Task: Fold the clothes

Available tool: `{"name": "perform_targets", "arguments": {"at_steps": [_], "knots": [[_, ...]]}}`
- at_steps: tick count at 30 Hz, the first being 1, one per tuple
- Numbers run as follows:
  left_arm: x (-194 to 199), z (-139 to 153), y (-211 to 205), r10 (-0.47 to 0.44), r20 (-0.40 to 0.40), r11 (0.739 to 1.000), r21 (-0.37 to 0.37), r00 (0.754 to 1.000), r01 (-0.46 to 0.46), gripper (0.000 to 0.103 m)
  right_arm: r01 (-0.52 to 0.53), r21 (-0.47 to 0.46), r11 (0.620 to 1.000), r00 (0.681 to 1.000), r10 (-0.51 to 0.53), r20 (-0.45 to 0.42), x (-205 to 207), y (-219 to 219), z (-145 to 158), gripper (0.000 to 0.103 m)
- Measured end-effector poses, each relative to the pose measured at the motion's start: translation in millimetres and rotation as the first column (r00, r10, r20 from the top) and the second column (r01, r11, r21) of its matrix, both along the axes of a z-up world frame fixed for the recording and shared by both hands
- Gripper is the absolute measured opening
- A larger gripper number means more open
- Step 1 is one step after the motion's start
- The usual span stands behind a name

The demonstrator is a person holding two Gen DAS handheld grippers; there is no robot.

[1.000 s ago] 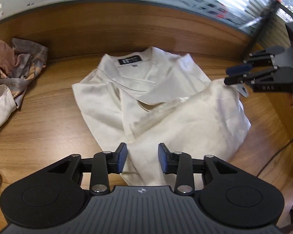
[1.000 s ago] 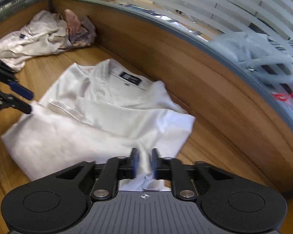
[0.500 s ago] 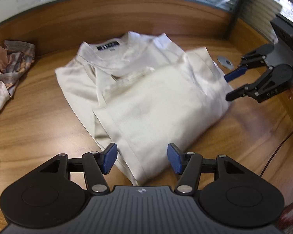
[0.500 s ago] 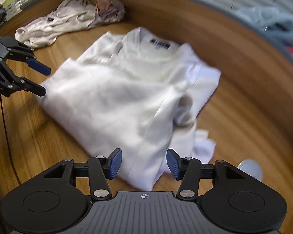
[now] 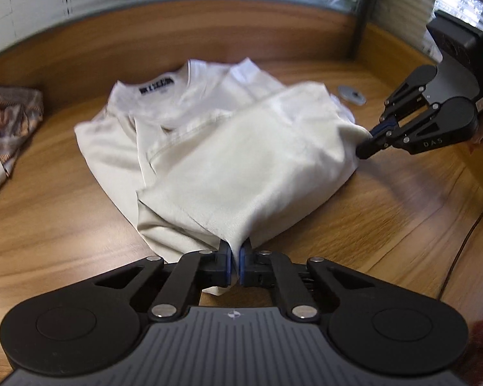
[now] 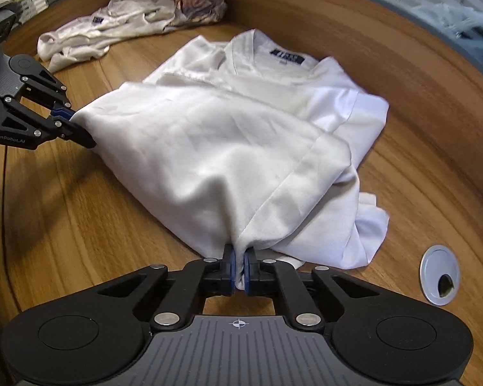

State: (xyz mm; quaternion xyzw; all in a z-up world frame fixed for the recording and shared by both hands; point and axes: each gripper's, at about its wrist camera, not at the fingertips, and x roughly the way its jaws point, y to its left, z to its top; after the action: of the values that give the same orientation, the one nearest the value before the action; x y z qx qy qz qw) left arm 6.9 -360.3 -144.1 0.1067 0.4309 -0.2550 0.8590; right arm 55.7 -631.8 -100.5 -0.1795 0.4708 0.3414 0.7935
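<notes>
**White shirt pinched at both near corners**

Blue pads of the left tool point(image 5: 235, 262) clamp one near corner of the shirt point(image 5: 241, 167); the right tool point(image 6: 238, 268) clamps the other. Between them the folded cloth sits raised on the wooden table point(image 6: 80, 218), collar label far. Only the right view shows the grey cable hole cover point(image 6: 439, 275) nearby and the full pile of clothes point(image 6: 128, 22).
</notes>
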Motion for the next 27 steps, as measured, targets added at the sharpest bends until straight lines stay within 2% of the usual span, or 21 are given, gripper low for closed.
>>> {"name": "perform_targets", "arguments": {"at_steps": [5, 8, 11, 14, 19, 22, 23, 24, 25, 26, 27], "knots": [[-0.6, 43.1, 12.2, -0.008, 0.042, 0.999, -0.034, 0.999, 0.010, 0.004, 0.029, 0.065, 0.997, 1.000, -0.030, 0.008, -9.9, -0.7, 39.6, 0.007], [12.2, 70.0, 19.7, 0.005, 0.045, 0.999, -0.052, 0.999, -0.003, 0.004, 0.037, 0.084, 0.996, 0.999, -0.040, 0.029, -10.8, 2.4, 65.8, 0.007], [32.4, 88.5, 22.2, 0.030, 0.036, 0.998, -0.063, 0.999, -0.028, 0.004, 0.057, 0.082, 0.995, 0.997, -0.060, 0.041, 12.4, 9.7, 68.9, 0.007], [61.2, 91.3, 18.8, 0.078, 0.007, 0.995, -0.070, 0.997, -0.077, 0.004, 0.078, 0.077, 0.994, 0.995, -0.082, 0.052, 37.9, 17.3, 69.7, 0.007], [103.6, 76.3, 7.9, 0.134, -0.005, 0.990, -0.044, 0.991, -0.134, 0.005, 0.112, 0.069, 0.991, 0.991, -0.117, 0.071, 80.4, 30.1, 70.9, 0.007], [125.0, 64.2, 3.1, 0.176, -0.013, 0.984, -0.019, 0.984, -0.176, 0.011, 0.135, 0.049, 0.990, 0.987, -0.138, 0.082, 102.8, 33.5, 61.2, 0.009], [129.7, 61.5, 3.1, 0.195, -0.011, 0.981, -0.006, 0.981, -0.195, 0.020, 0.149, 0.036, 0.988, 0.985, -0.151, 0.085, 109.8, 33.4, 55.9, 0.016], [133.5, 59.8, 4.7, 0.211, -0.009, 0.977, -0.001, 0.977, -0.211, 0.034, 0.160, 0.029, 0.987, 0.983, -0.162, 0.089, 114.9, 33.0, 51.9, 0.018], [136.2, 59.1, 7.8, 0.229, -0.005, 0.973, -0.004, 0.973, -0.229, 0.042, 0.171, 0.024, 0.985, 0.981, -0.172, 0.092, 119.2, 32.2, 48.4, 0.026], [138.4, 58.5, 11.3, 0.247, -0.001, 0.969, -0.009, 0.969, -0.247, 0.057, 0.186, 0.025, 0.982, 0.978, -0.187, 0.095, 121.4, 30.2, 46.0, 0.043], [139.4, 57.5, 15.5, 0.264, -0.002, 0.964, -0.018, 0.964, -0.264, 0.063, 0.203, 0.032, 0.979, 0.974, -0.205, 0.097, 121.5, 26.9, 44.2, 0.062]]}}
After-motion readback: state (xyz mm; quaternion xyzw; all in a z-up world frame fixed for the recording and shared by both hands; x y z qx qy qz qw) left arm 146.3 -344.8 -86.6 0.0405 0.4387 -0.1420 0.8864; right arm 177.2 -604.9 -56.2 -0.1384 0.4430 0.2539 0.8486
